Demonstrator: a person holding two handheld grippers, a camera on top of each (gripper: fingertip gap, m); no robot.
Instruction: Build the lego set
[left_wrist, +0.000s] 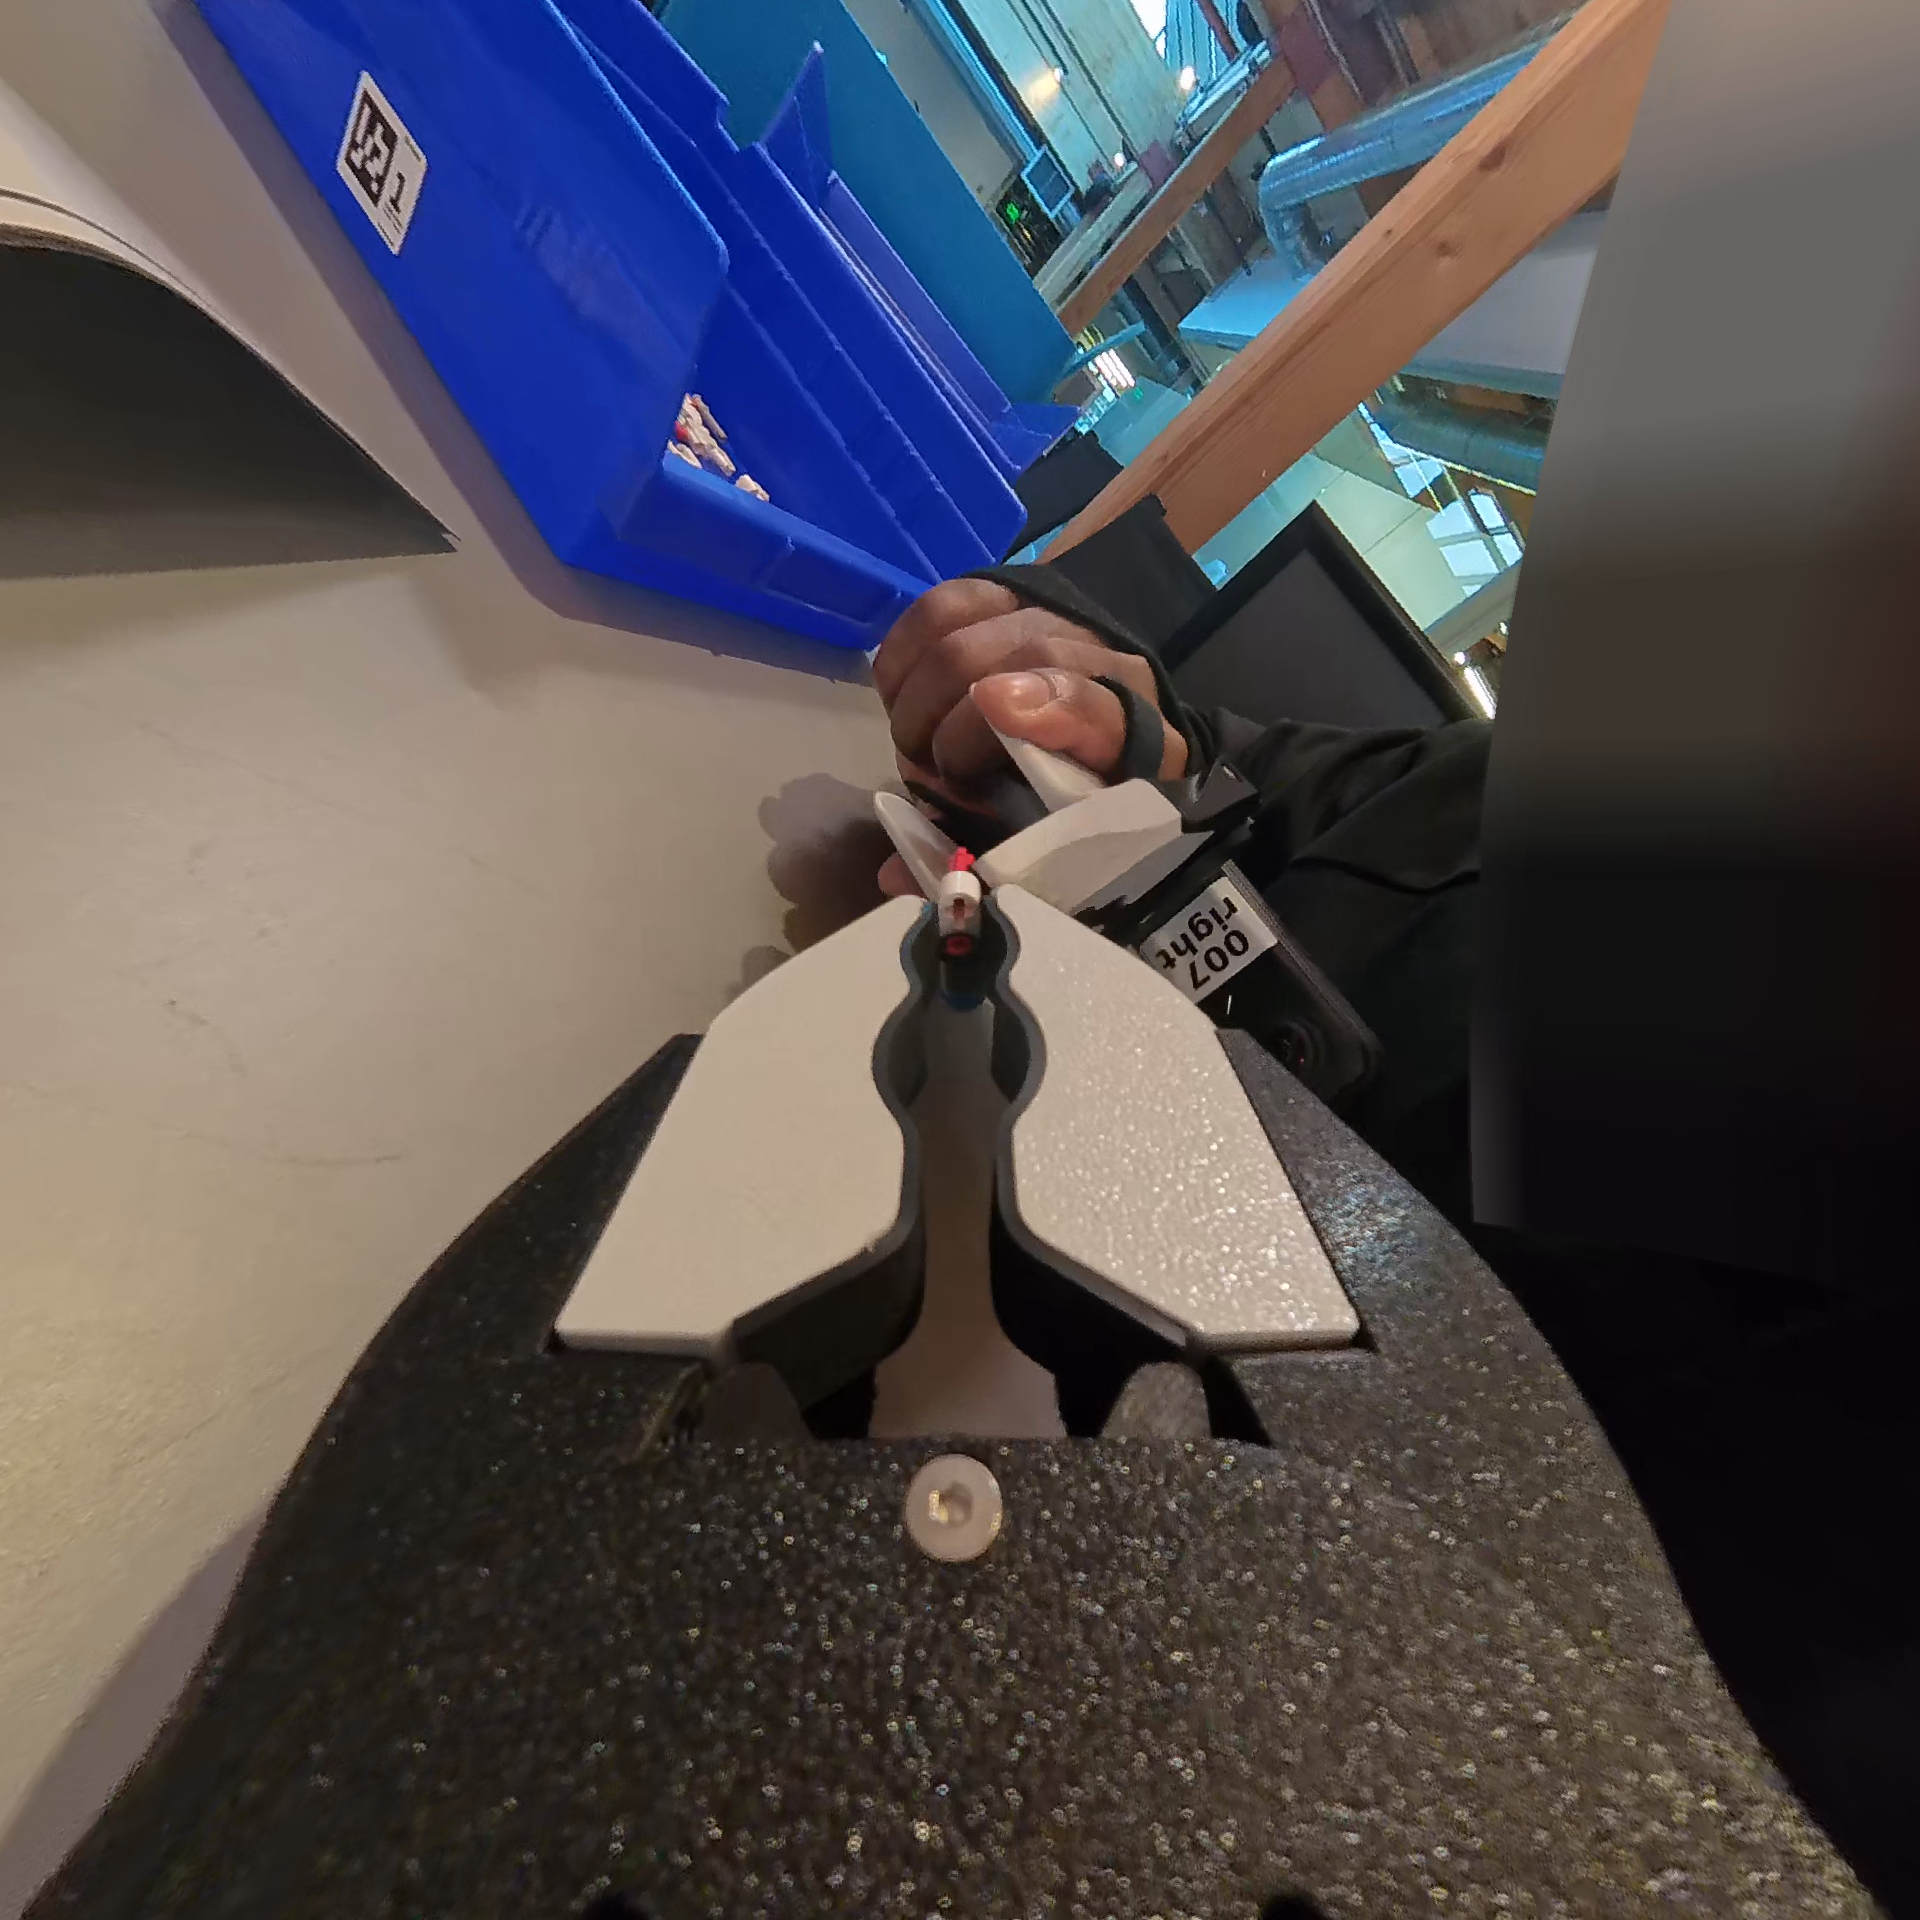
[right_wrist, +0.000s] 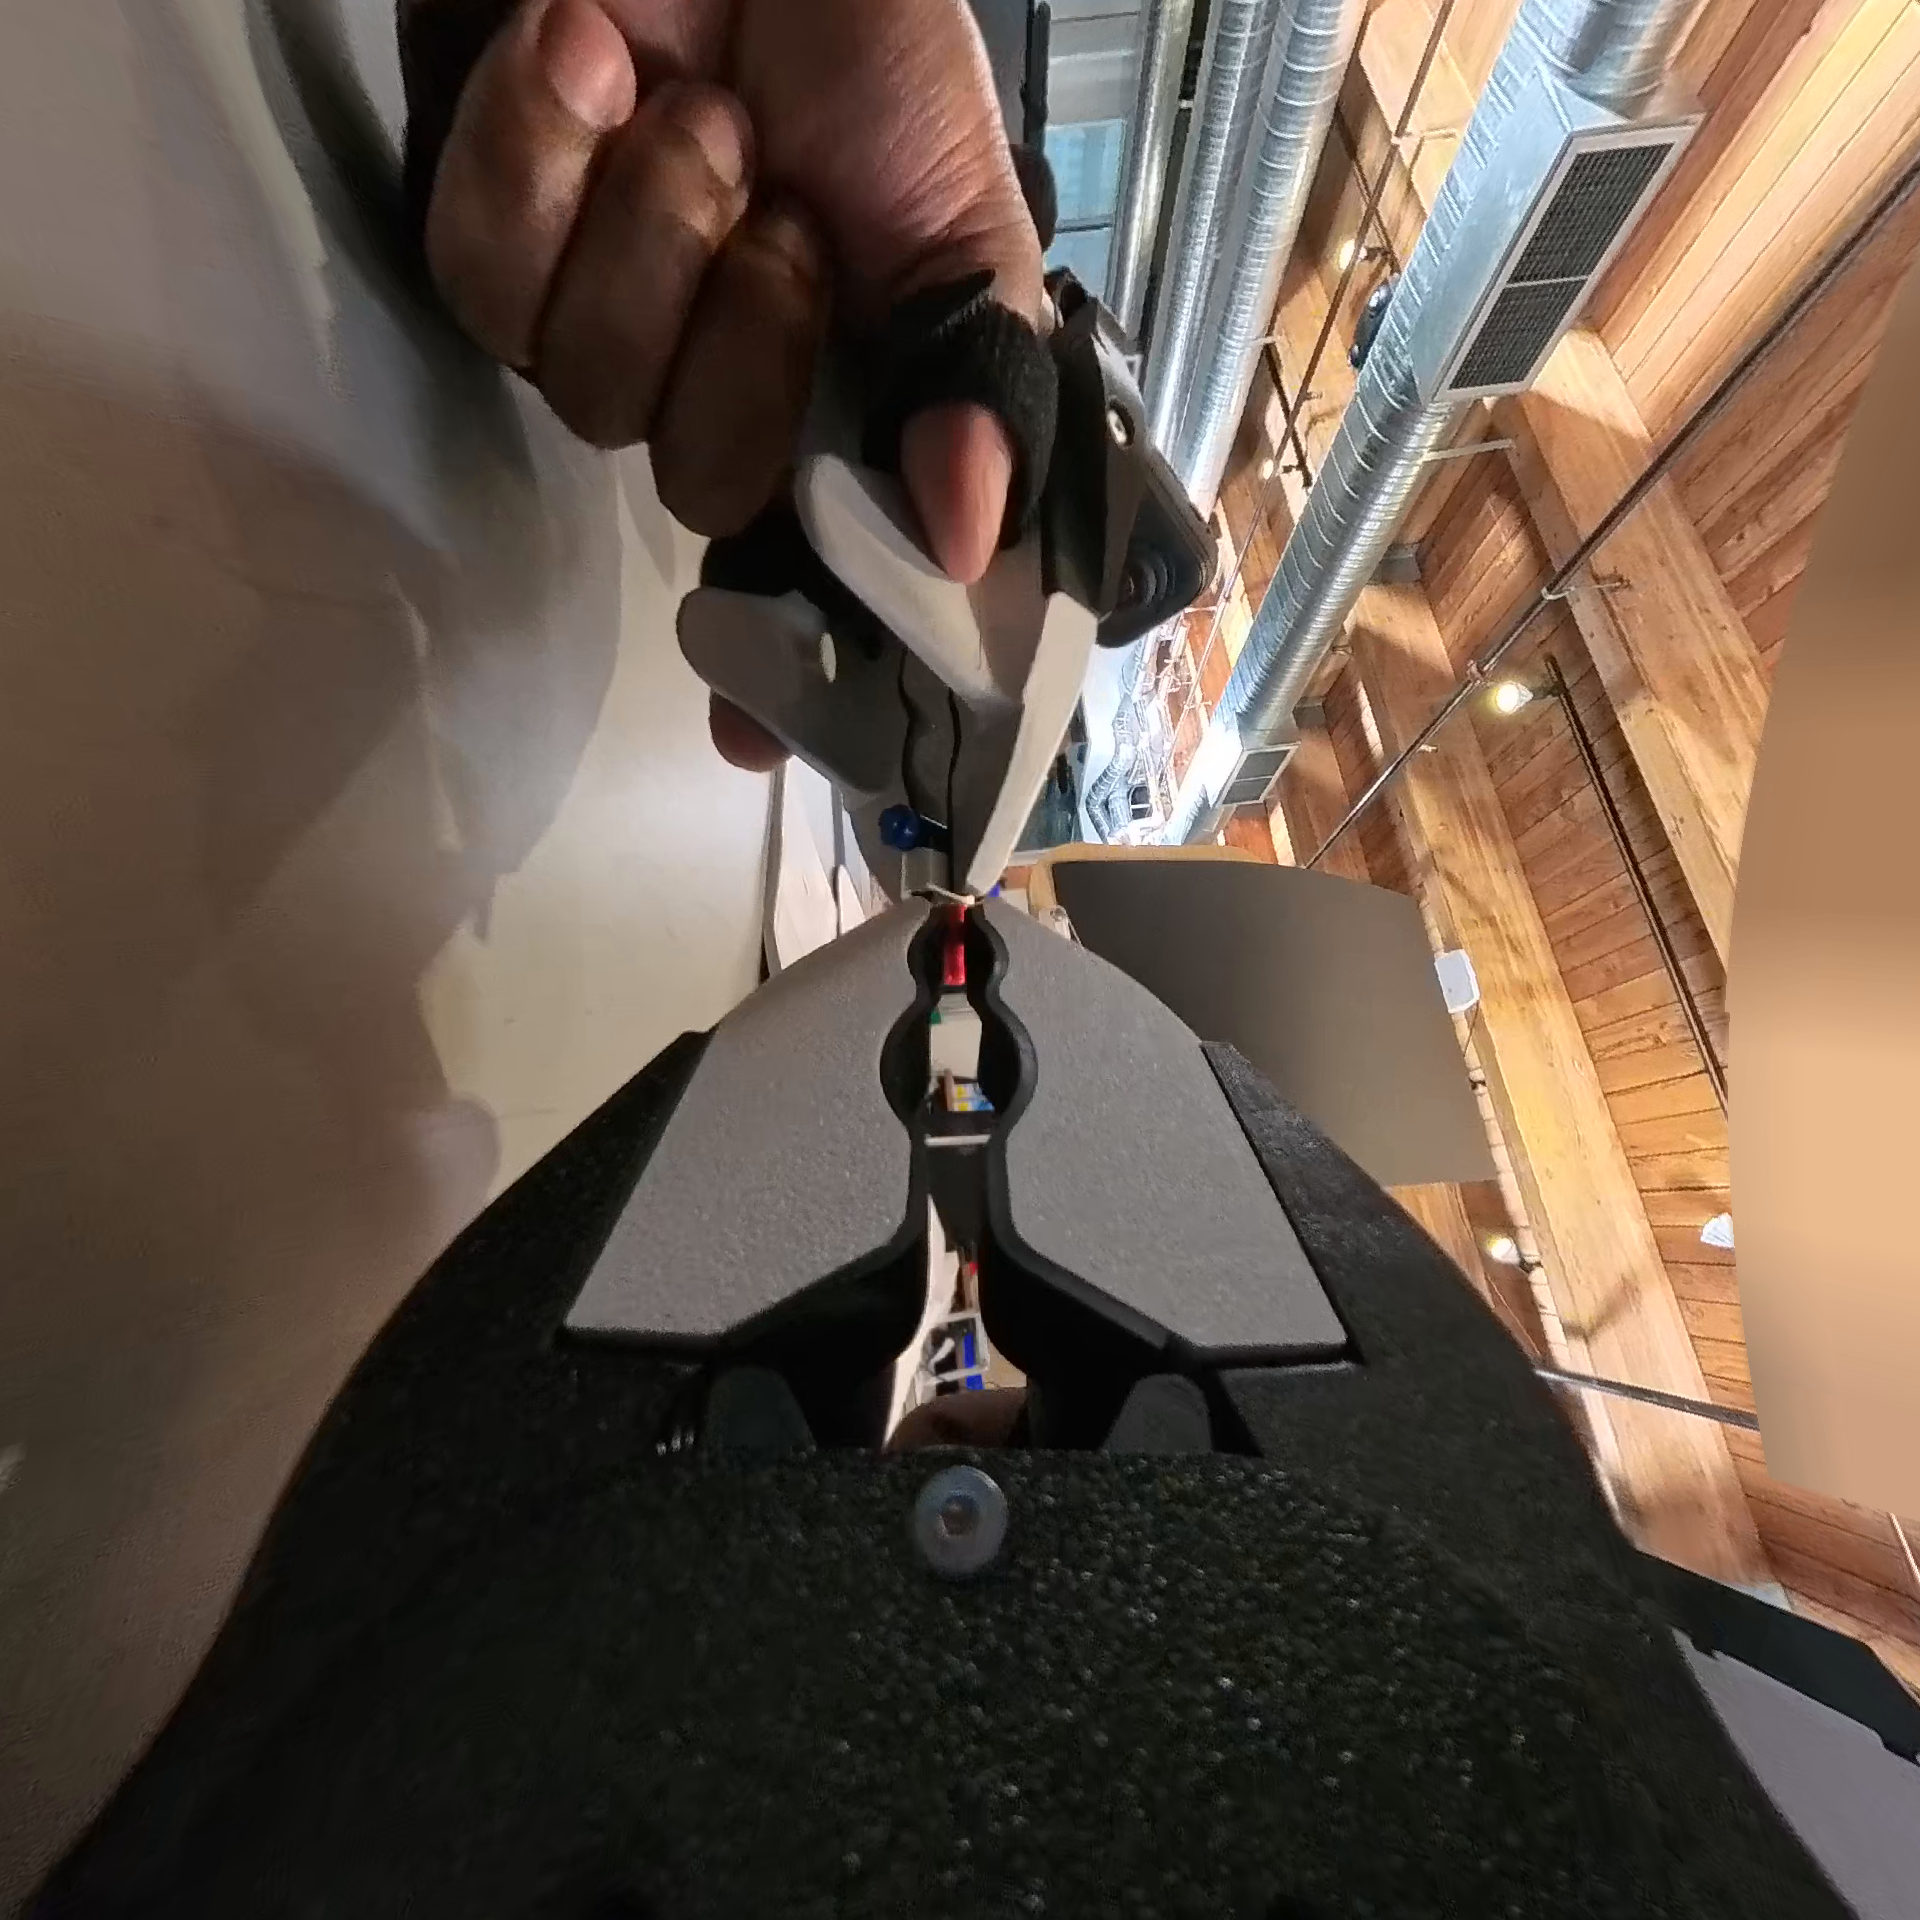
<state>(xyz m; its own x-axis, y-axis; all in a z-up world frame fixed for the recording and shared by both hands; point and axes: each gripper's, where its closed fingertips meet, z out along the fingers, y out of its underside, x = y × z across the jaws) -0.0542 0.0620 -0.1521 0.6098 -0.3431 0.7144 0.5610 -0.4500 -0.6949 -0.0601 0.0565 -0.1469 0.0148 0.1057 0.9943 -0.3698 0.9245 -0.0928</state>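
Left hand-held gripper (left_wrist: 958, 925): jaws nearly shut, pads pinching a small white sleeve (left_wrist: 960, 891) at the very tips. A red end showed in the gap just behind the tips, with a blue bit farther back.

Right hand-held gripper (right_wrist: 954, 920): jaws almost fully closed on a red pin (right_wrist: 952, 958), which sat lengthwise between the pads. The left wrist view showed this pin's far end (left_wrist: 963, 859) sticking out of the white sleeve toward the right gripper's tips.

The 2 grippers met tip to tip above the pale counter (left_wrist: 312, 935), with sleeve and pin in line between them. A hand (left_wrist: 997, 686) with a black finger strap gripped the right unit; another hand (right_wrist: 727, 229) gripped the left unit.

Blue bin (left_wrist: 582, 312) stood on the counter well behind the grippers, small white and red parts (left_wrist: 712, 442) in its open front. A dark curved sheet (left_wrist: 156, 416) lay to the left.
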